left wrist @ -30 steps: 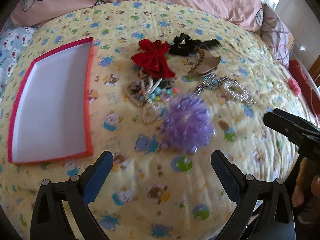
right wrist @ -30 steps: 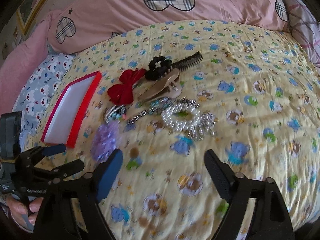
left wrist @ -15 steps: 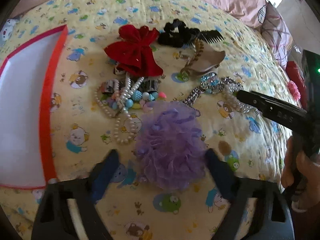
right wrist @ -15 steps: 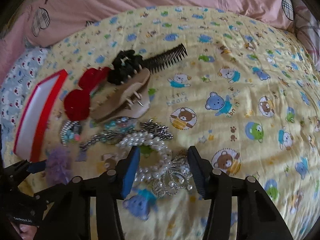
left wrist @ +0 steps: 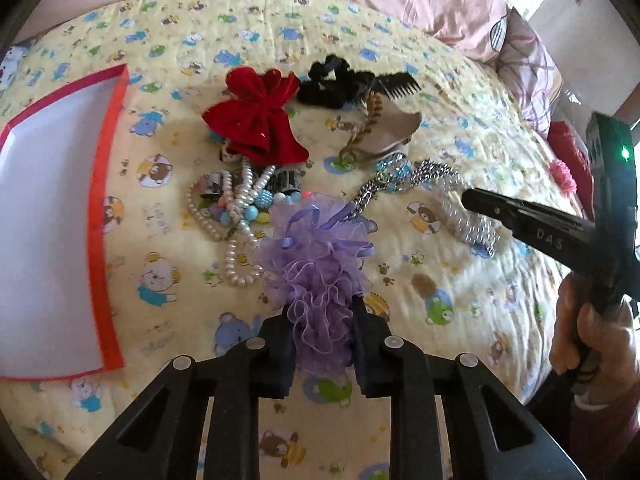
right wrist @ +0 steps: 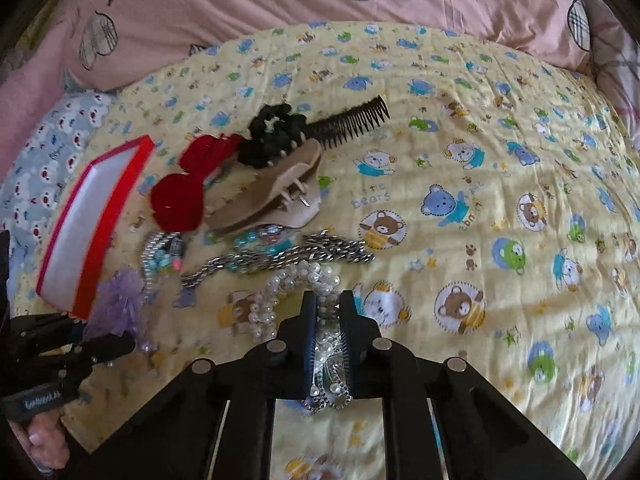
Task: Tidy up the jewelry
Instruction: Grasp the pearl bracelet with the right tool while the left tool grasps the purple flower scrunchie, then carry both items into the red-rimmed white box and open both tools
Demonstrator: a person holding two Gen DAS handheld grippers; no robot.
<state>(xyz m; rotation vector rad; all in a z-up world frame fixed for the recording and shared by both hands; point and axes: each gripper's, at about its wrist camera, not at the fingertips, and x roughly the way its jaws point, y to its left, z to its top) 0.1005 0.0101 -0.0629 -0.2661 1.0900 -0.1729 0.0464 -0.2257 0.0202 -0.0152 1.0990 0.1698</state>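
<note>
My left gripper (left wrist: 322, 320) is shut on a purple frilly scrunchie (left wrist: 316, 268) that lies on the yellow bear-print quilt. My right gripper (right wrist: 328, 320) is shut on a pearl and rhinestone bracelet (right wrist: 308, 288); it shows from the side in the left wrist view (left wrist: 476, 204). A red-rimmed white tray (left wrist: 44, 216) lies to the left, also seen in the right wrist view (right wrist: 92, 224). Behind the scrunchie lie a red bow (left wrist: 256, 120), a pearl and bead necklace (left wrist: 236, 208), a silver chain (left wrist: 400, 184), a beige claw clip (left wrist: 384, 132) and a black comb with scrunchie (left wrist: 352, 84).
Pink pillows with plaid hearts (right wrist: 320, 12) line the far edge of the bed. A blue bear-print pillow (right wrist: 44, 160) lies at the left. The quilt (right wrist: 500, 200) stretches off to the right of the jewelry pile. A red cushion (left wrist: 572, 152) sits off the bed's right side.
Both grippers moved forward and down onto the quilt and closed: the left onto the purple scrunchie, the right onto the pearl bracelet.
</note>
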